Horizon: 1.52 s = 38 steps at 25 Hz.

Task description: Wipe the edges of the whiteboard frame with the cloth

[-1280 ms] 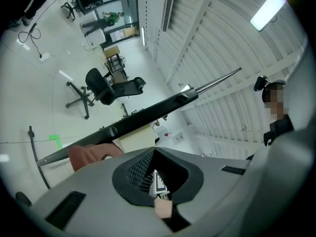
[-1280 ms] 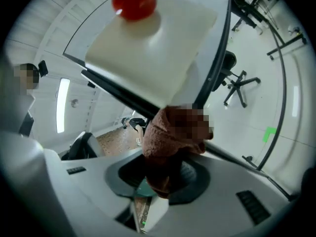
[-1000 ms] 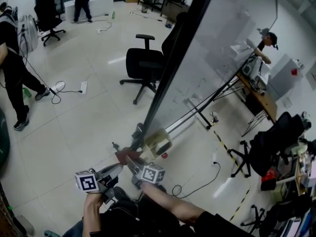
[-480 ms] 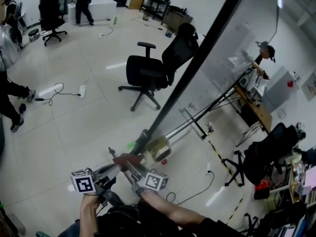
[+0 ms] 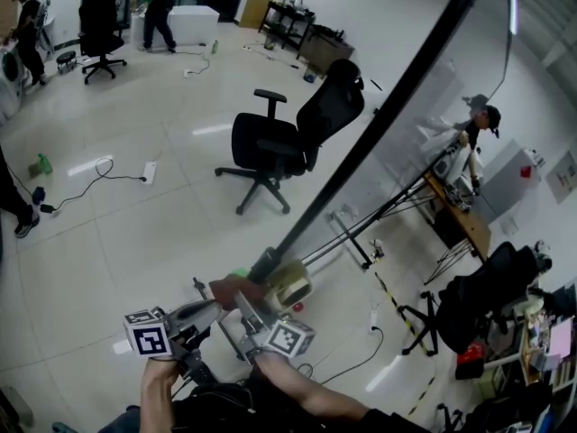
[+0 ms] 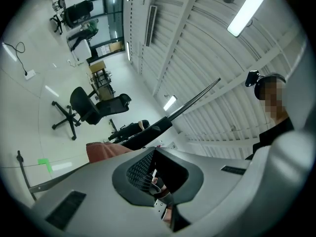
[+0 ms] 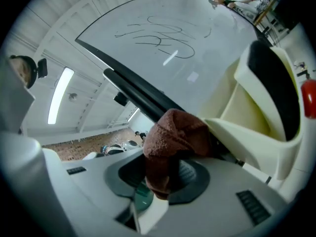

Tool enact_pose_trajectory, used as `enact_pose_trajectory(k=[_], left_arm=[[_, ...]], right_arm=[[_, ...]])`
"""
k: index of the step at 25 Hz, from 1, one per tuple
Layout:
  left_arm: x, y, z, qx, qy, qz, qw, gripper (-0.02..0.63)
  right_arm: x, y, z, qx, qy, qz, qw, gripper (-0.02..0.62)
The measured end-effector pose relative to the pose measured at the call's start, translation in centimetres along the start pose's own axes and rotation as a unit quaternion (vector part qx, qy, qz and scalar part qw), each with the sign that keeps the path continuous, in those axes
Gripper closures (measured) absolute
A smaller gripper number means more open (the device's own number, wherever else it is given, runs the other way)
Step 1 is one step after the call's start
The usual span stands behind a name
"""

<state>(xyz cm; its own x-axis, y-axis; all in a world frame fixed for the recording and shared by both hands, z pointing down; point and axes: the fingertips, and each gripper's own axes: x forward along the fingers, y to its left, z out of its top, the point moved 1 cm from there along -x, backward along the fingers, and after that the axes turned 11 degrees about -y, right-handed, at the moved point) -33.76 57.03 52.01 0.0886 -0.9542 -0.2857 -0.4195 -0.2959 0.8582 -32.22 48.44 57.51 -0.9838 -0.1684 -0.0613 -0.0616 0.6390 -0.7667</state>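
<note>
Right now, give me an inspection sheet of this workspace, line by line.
Surface: whiteboard bears scribbled marker lines; black frame edge runs diagonally.
Job's things: brown cloth lies against the frame edge, near its lower end.
Clutter: beige roll-shaped thing beside the cloth; cannot tell what it is.
Grippers: right gripper shut on the cloth; left gripper shut, empty.
Cables: power strip with a black cord on the floor; another cord near the board's stand.
Surroundings: black office chair; people far off.

Nubbly cloth [image 7: 174, 132] — terry, seemingly — matt black frame [image 7: 134, 93], glossy whiteboard [image 7: 197, 28].
</note>
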Motion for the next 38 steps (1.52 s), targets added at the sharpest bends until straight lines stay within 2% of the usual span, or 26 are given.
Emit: enact_pose_trajectory(k=[6,15,21,27,30,34,38], left_arm=[[0.5,-1.3,0.5,0.015,0.017,-0.024,0.9994,0.620],[1.8,-3.6,0.9,0.046,0.042,-0.050,0.9968,0.620],[1.6,-4.3,0.8,0.045,0.045,-0.061,0.9961,0.620],[1.5,-7.9,1.6,0.024,0.036,-0.127,0.9909,0.620],[1.9,-9.1,2.0,0.030,0.033,-0.144,0.9886,0.620],[2.7,-9.3,2.1,0.036,0.041,-0.143,0.9882,0.620],[3.3,-10.2,2.6,0.040,0.038,-0.146,0.9878,0.618]], right_arm=[[0.5,2.4,1.4,-0.035,-0.011,0.022,0.999,0.479],[0.3,4.7,3.0,-0.020,-0.040,0.056,0.997,0.478],[0.1,6.8,3.4,-0.024,-0.041,0.083,0.995,0.477],[-0.9,10.5,4.8,-0.060,-0.045,0.123,0.990,0.477],[-0.4,10.6,6.7,-0.065,-0.065,0.109,0.990,0.477],[0.5,10.3,7.2,-0.057,-0.055,0.084,0.993,0.477],[0.6,10.9,7.8,-0.056,-0.052,0.085,0.993,0.479]])
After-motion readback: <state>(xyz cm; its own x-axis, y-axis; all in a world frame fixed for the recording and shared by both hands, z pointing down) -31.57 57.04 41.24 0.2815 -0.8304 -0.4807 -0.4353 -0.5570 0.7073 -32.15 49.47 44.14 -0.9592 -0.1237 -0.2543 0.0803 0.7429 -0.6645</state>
